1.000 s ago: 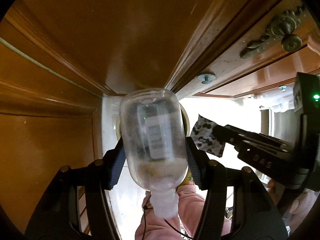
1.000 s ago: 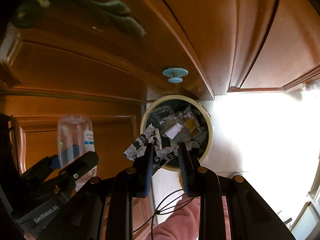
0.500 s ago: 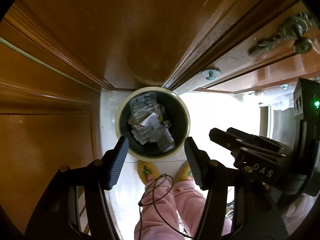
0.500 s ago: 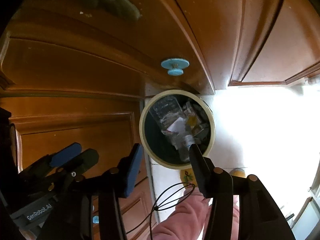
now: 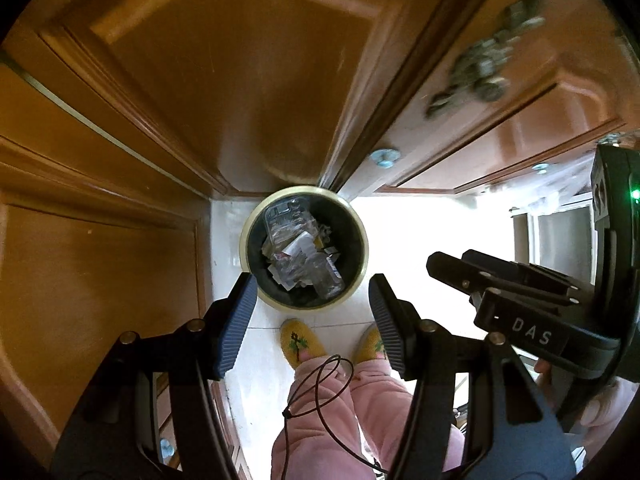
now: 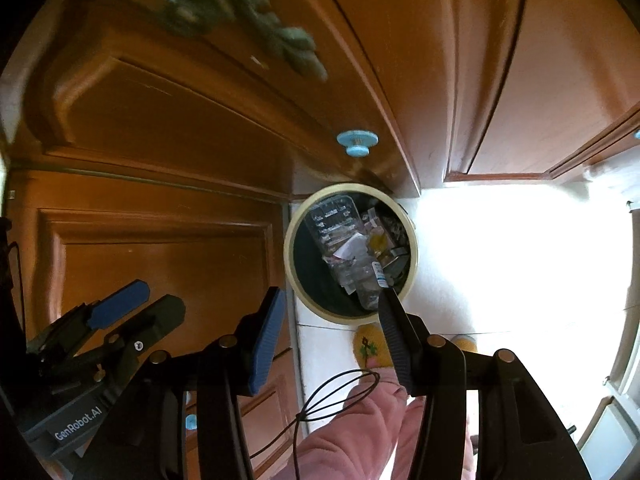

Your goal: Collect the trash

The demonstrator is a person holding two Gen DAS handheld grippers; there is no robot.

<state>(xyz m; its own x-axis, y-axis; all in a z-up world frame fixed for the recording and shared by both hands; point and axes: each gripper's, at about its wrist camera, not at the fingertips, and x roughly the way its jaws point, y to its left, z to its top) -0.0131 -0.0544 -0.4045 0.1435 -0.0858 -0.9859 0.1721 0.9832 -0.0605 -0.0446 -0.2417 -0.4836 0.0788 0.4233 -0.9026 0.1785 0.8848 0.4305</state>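
The left gripper [image 5: 310,312] hangs above a round bin [image 5: 244,240] on the pale floor [image 5: 224,240], pointing straight down, its blue-padded jaws standing wide with nothing between them. The bin has a cream rim and a dark inside, and it sits close against the corner where two brown wooden doors [image 5: 240,80] meet. Inside it lies the collected trash [image 5: 300,252]: a clear ribbed plastic tray, crumpled transparent wrappers, a white scrap of paper and a clear bottle lying on its side near the lower right of the heap.

The right gripper [image 6: 332,320] is tilted down toward the same bin [image 6: 290,264] from the side. Its jaws are parted with nothing between them; one fingertip overlaps the bin's lower rim in the right wrist view, though it appears to be well above it rather than touching. A patterned wrapper may be among the pieces at the bin's far side, but the glare and clutter make that hard to confirm.

Below the bin, two yellow slippers [image 5: 298,344] with a green embroidered motif stand on the floor, with pink trouser legs [image 5: 360,420] above them. A thin black cable [image 5: 320,384] loops in front of the legs. A light blue knob [image 6: 356,143] sticks out from the wooden panel above the bin, and an ornate metal handle [image 5: 484,68] shows blurred higher up.
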